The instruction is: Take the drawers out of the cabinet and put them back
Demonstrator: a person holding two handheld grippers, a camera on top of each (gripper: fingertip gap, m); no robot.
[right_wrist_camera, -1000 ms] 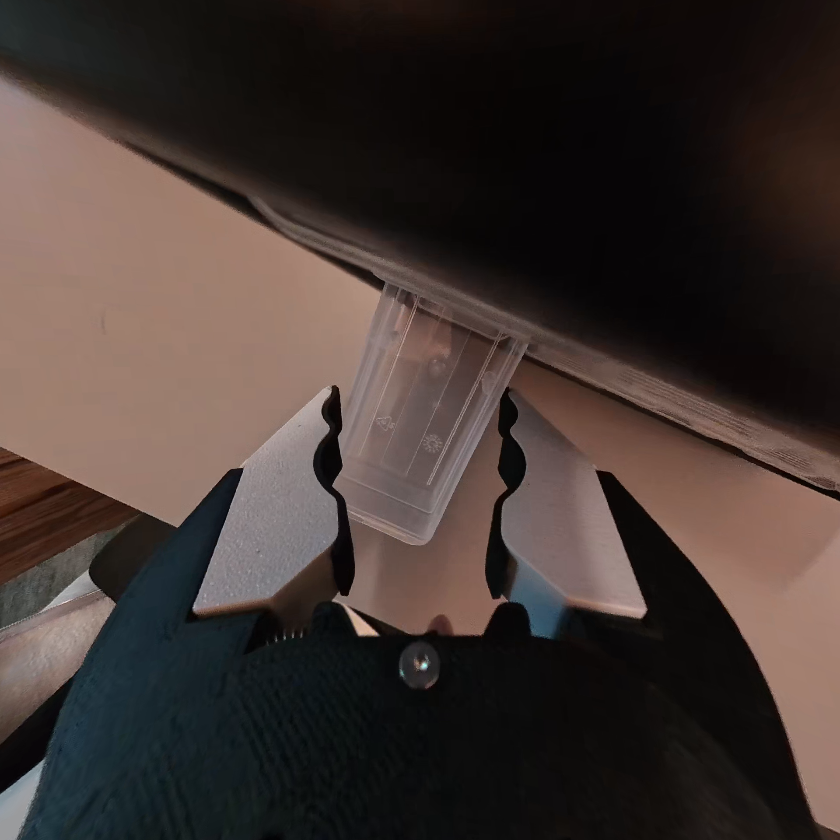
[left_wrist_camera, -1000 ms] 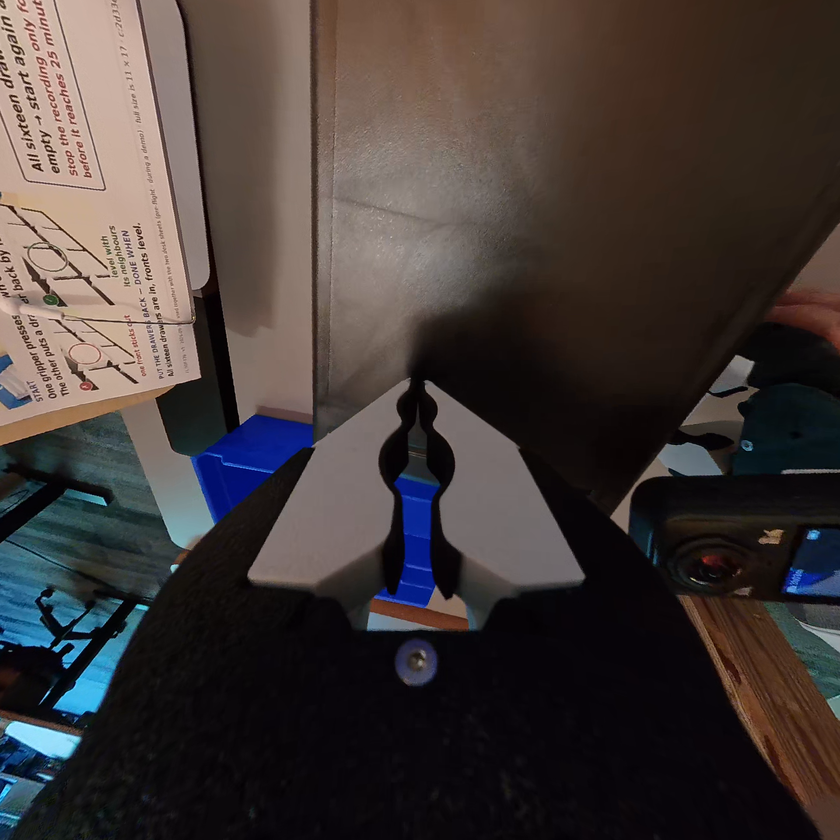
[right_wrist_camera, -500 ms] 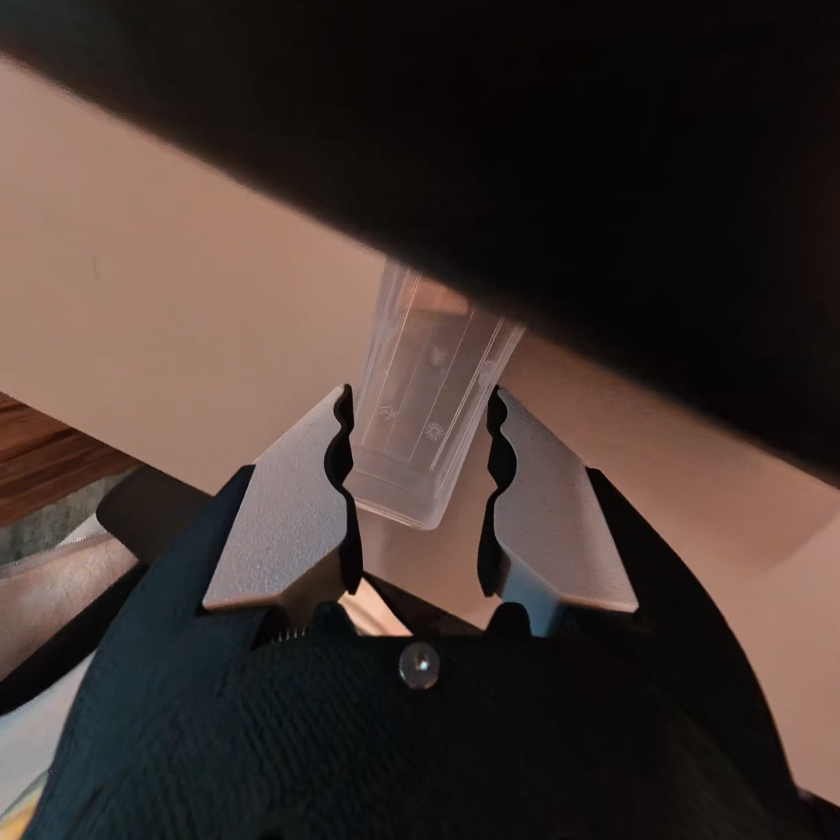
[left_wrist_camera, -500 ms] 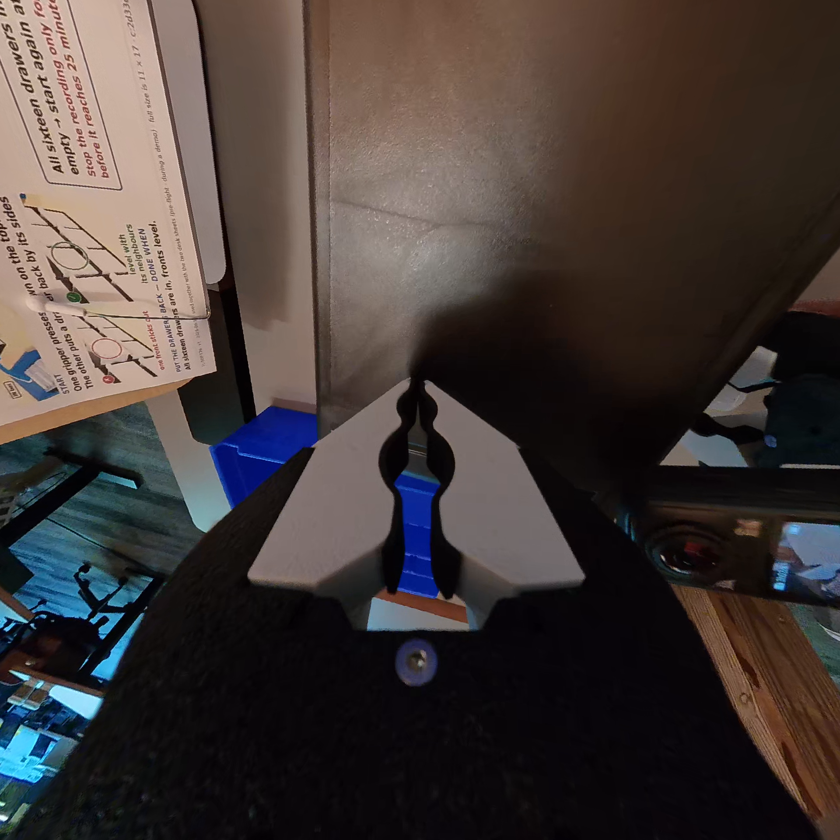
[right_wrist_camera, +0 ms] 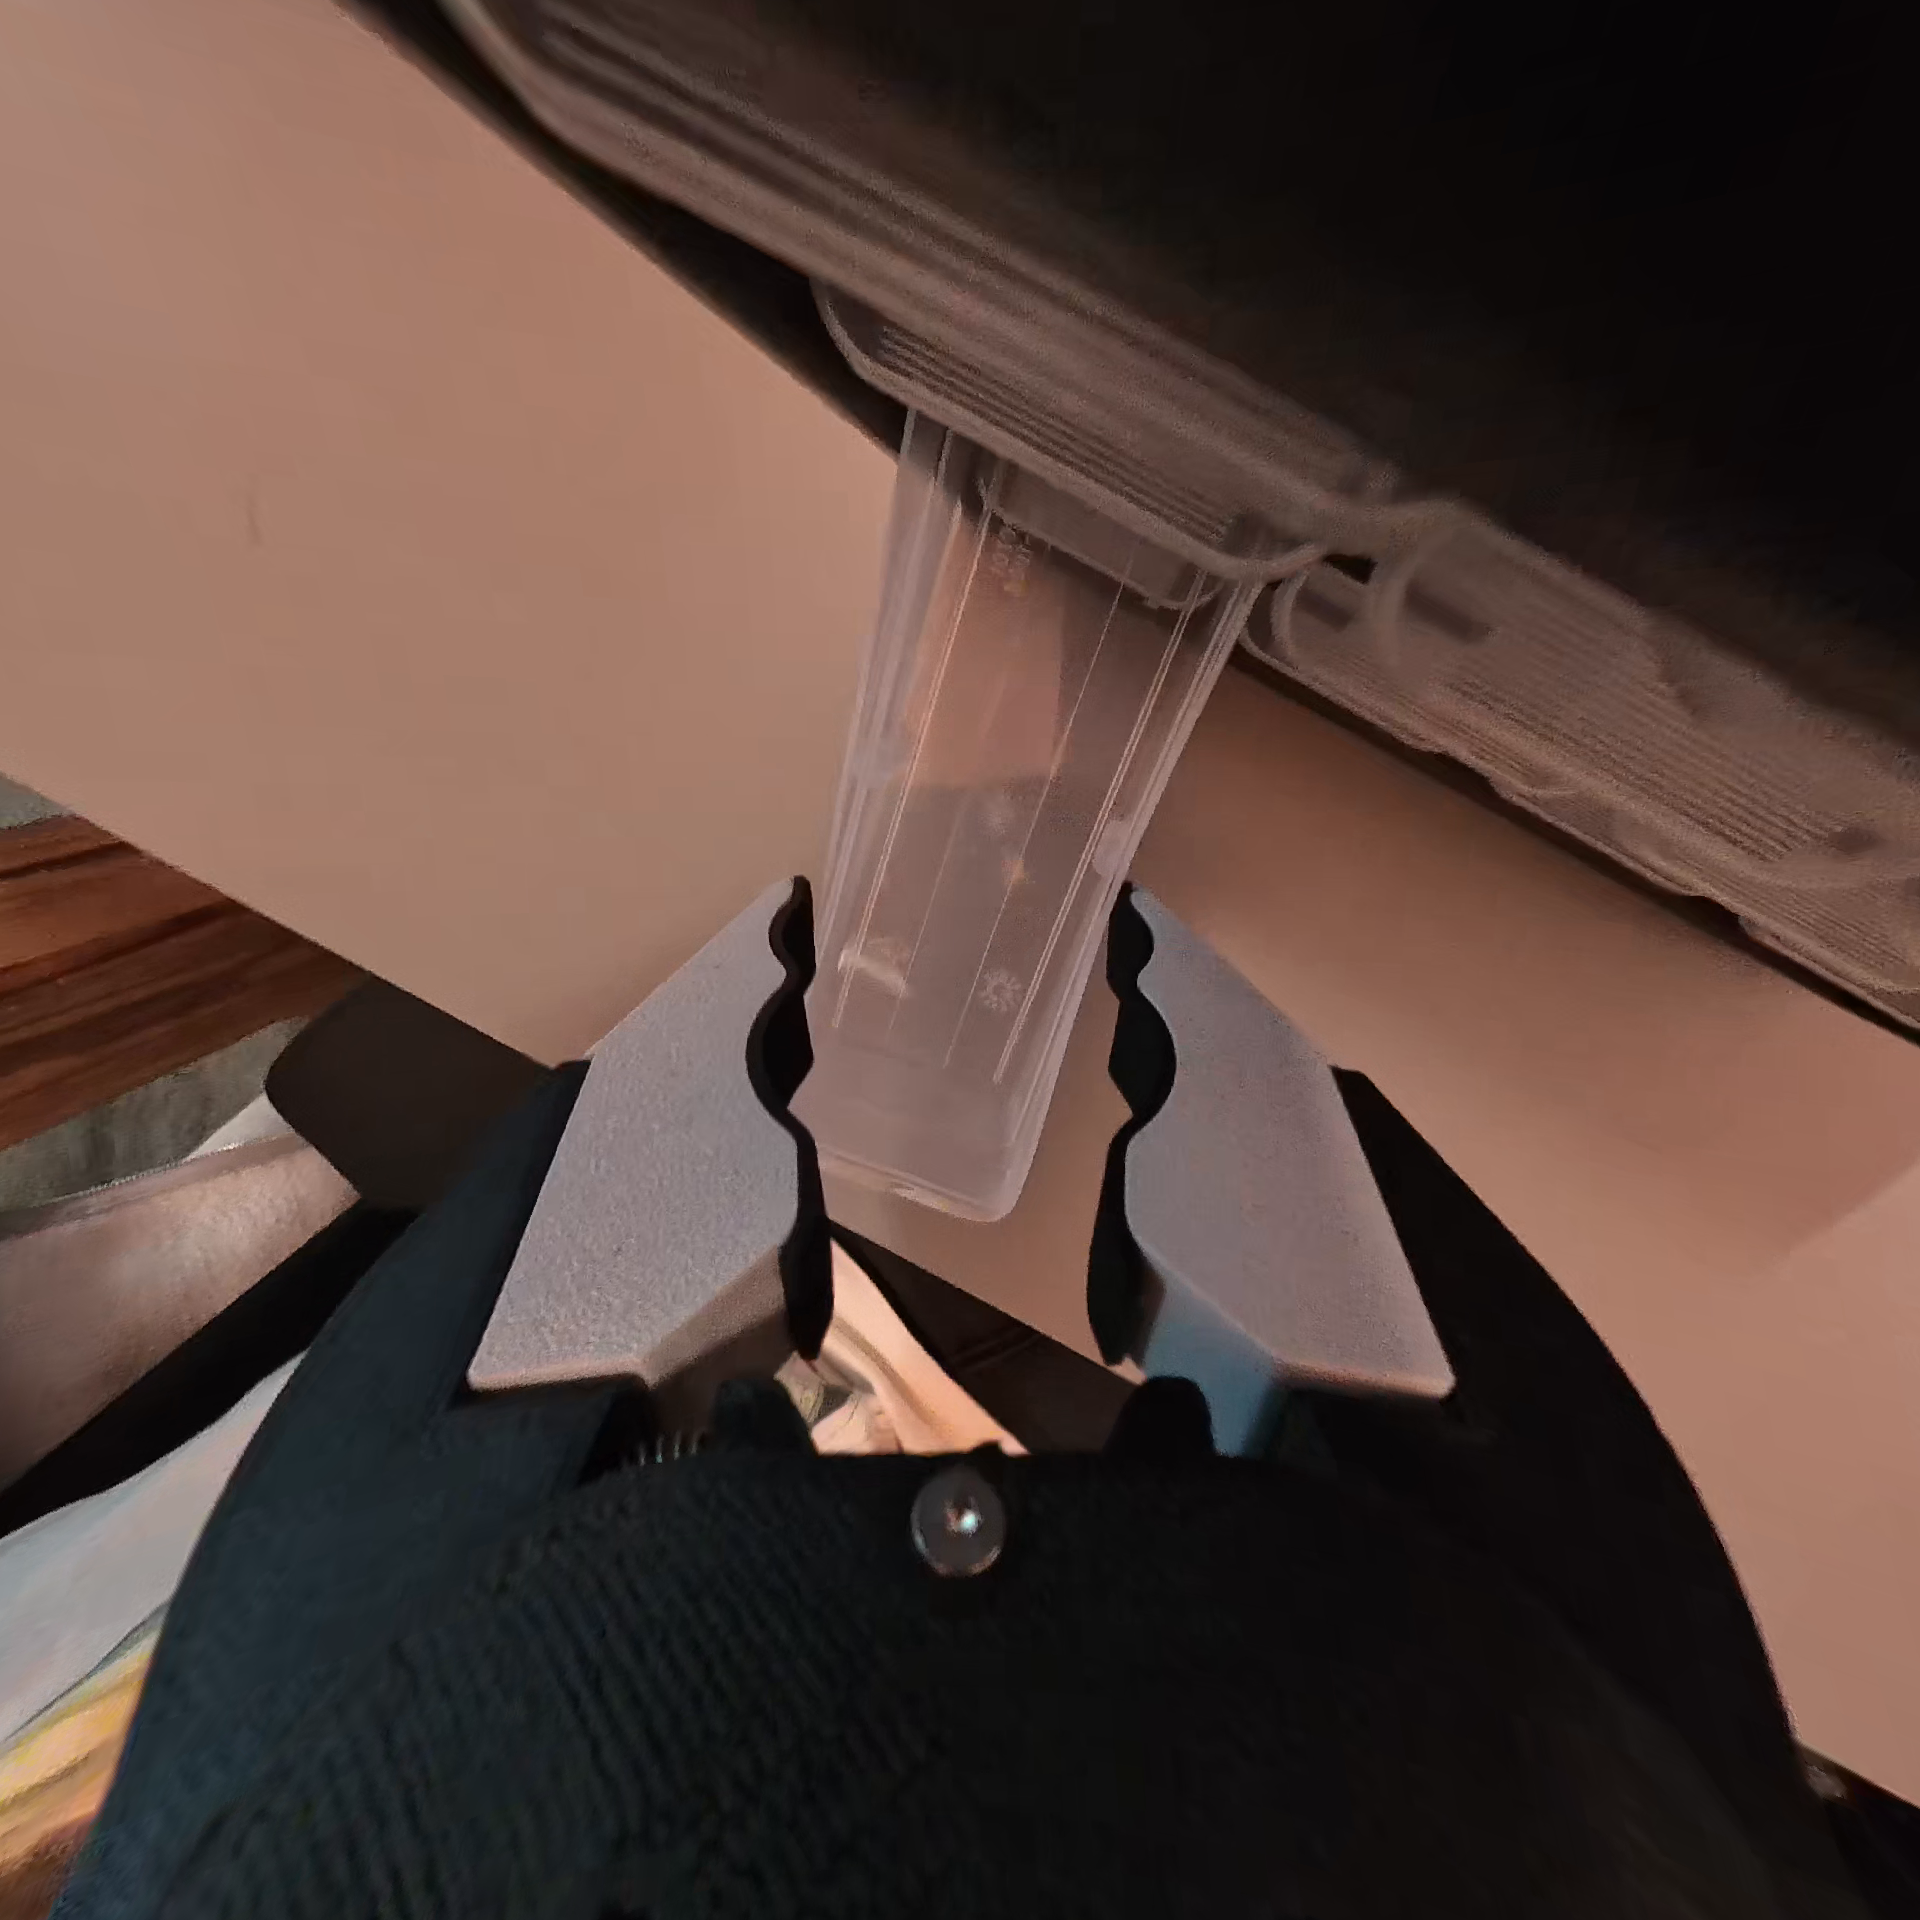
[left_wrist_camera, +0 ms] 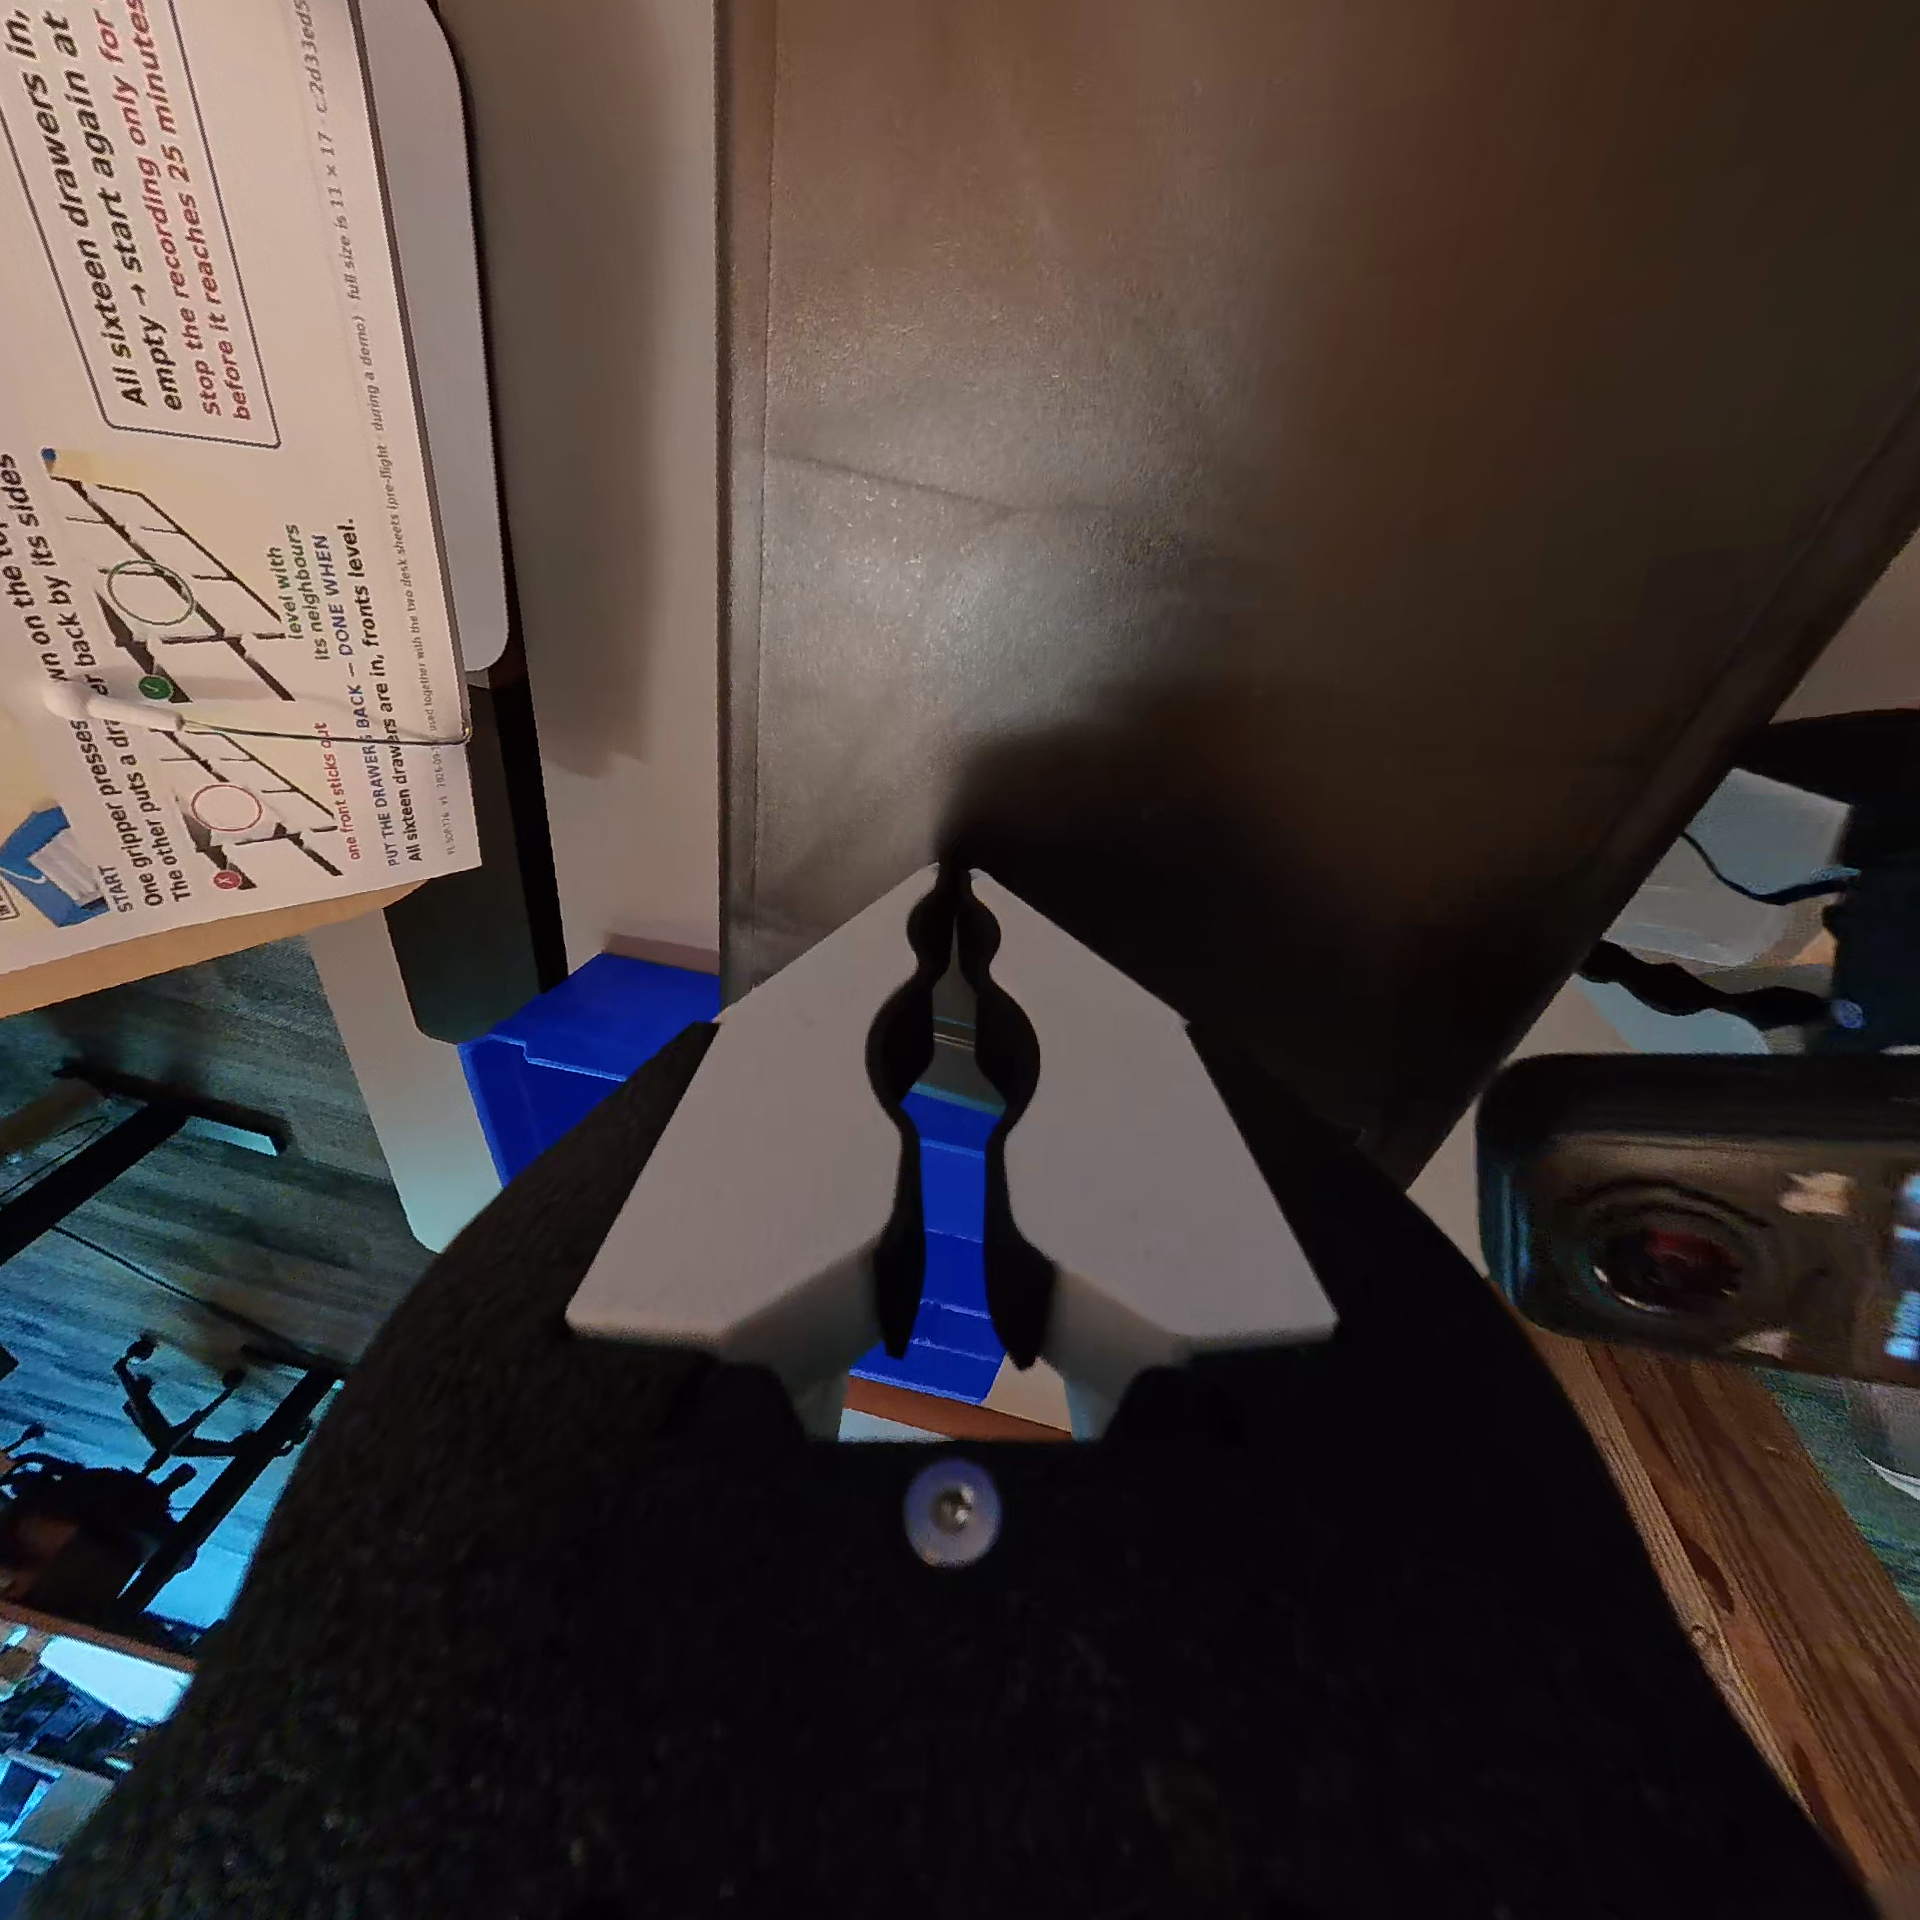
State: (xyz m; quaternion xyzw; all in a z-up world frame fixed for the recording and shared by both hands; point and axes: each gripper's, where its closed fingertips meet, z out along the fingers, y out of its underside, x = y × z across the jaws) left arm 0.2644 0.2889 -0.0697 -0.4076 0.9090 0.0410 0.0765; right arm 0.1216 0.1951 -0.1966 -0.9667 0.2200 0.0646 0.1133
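Drawer (right_wrist_camera: 956,904) half out of cabinet (left_wrist_camera: 1195,468): we straddle it with right gripper (right_wrist_camera: 961,1049), jaws apart, while closed left gripper (left_wrist_camera: 954,883) braces the cabinet top.

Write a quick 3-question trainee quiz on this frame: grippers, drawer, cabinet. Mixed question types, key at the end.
1. True or false: the left gripper has its jaws spread wide around a drawer.
2. Multiple choice: the clear drawer between the right gripper fingers is A) fully seated in the cabinet, B) sticking partway out of it, C) lying on the table.
3. Fill in: the bin seen past the cabinet's corner in the left wrist view is coloured ____.

Key: 1 false, its jaws are shut, tips against the cabinet's dark panel. 2 B. 3 blue.
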